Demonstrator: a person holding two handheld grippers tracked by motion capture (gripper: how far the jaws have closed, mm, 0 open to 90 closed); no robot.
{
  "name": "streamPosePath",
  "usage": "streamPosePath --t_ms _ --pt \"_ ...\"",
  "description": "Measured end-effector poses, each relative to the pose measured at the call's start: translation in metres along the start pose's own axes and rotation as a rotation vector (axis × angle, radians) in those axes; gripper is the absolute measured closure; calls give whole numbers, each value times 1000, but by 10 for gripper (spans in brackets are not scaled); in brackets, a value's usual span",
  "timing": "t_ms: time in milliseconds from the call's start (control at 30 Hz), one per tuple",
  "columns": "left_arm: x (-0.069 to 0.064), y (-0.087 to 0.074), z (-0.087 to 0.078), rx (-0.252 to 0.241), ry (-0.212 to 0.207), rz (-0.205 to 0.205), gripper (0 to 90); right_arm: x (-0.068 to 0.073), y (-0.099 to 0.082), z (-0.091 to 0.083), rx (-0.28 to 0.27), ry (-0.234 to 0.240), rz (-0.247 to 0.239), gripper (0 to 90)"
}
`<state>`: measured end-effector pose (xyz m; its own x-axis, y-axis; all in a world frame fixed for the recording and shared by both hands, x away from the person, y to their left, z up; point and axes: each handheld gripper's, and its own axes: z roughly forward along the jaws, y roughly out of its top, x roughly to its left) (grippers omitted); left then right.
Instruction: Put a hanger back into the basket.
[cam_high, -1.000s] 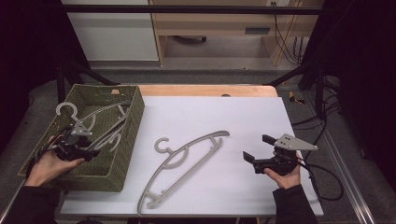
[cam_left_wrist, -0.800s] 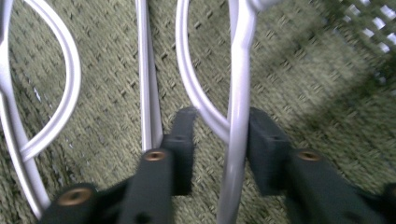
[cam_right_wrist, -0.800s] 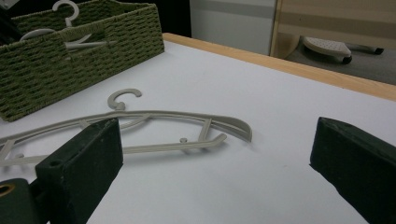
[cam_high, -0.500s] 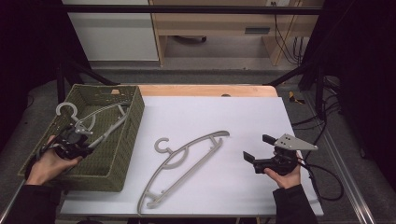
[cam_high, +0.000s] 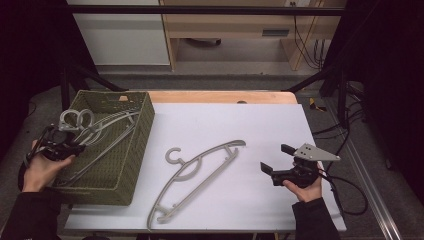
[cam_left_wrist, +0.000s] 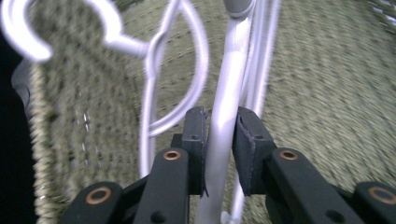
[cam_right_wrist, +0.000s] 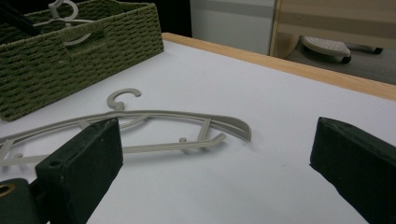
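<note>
Several pale grey plastic hangers (cam_high: 107, 122) lie in a green woven basket (cam_high: 135, 150) at the table's left. My left gripper (cam_high: 65, 147) reaches in over the basket's left rim. Its jaws have just been closing, and its pads (cam_left_wrist: 196, 135) press on the arm of one grey hanger (cam_left_wrist: 233, 84); a hook and a loop of the hangers curl at the upper left of that view. Another grey hanger (cam_high: 200, 172) lies flat on the white tabletop. My right gripper (cam_high: 275, 158) rests to its right, open and empty, and faces that hanger (cam_right_wrist: 154, 114) from a short way off.
The white table surface (cam_high: 240, 125) has a wooden strip along its far edge. The basket (cam_right_wrist: 70, 60) stands far left in the right gripper view. Black frame posts stand at both sides, and cables trail off the right edge.
My left gripper has closed on a hanger arm and drawn a little to the left, tugging the hangers with it. The right gripper and the hanger on the table have stayed still.
</note>
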<state>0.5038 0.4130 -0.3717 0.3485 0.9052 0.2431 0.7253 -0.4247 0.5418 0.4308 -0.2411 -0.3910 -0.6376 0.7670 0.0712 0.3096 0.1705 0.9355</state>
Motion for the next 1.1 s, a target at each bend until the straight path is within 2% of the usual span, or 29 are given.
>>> streamPosePath --t_ms 67,100,200,233,300,333,467,567,700,733,767,800,833,867,900,967,1000,1033,1100 --pt "7 -1 5 7 17 -38 724 0 0 0 1 0 -1 26" --pt "7 -1 5 7 17 -38 716 0 0 0 0 -2 1 26" --pt "20 -4 12 47 63 -74 704 0 0 1 3 -3 6 26" --pt "20 -4 12 47 63 -74 674 0 0 1 3 -3 6 26" --pt "22 -6 11 42 57 -82 661 0 0 0 0 0 1 26" --pt "22 -8 10 19 50 -97 665 0 0 0 0 0 1 26" --pt "20 -11 1 -16 46 -94 626 0 0 0 -4 -4 5 26" --pt "12 -11 -14 -98 31 -98 565 0 0 0 -3 -2 3 25" --pt "-3 -6 -30 -202 -3 -83 470 0 0 0 -5 -5 6 24" --pt "-3 -6 -30 -202 -3 -83 449 0 0 0 -5 -5 6 24" --pt "-12 -3 -37 -258 -27 -82 417 0 0 -1 -6 -5 7 23" --pt "-12 -3 -37 -258 -27 -82 396 0 0 -1 -6 -5 7 23" --pt "-18 -1 -41 -292 -53 -86 396 0 0 -1 -6 -6 7 23" --pt "-23 1 -44 -311 -67 -79 345 -1 1 -2 -9 -6 5 22" --pt "-27 2 -46 -329 -72 -80 332 -1 1 -2 -10 -7 5 21" --pt "-41 6 -51 -396 -124 -78 303 -1 1 -2 -14 -11 10 21" --pt "-41 6 -51 -396 -124 -78 290 -1 1 -2 -15 -11 12 21" --pt "-51 8 -55 -427 -153 -74 273 -1 1 -3 -16 -12 14 21" --pt "-60 9 -58 -455 -185 -64 253 -1 1 -3 -21 -15 12 21"
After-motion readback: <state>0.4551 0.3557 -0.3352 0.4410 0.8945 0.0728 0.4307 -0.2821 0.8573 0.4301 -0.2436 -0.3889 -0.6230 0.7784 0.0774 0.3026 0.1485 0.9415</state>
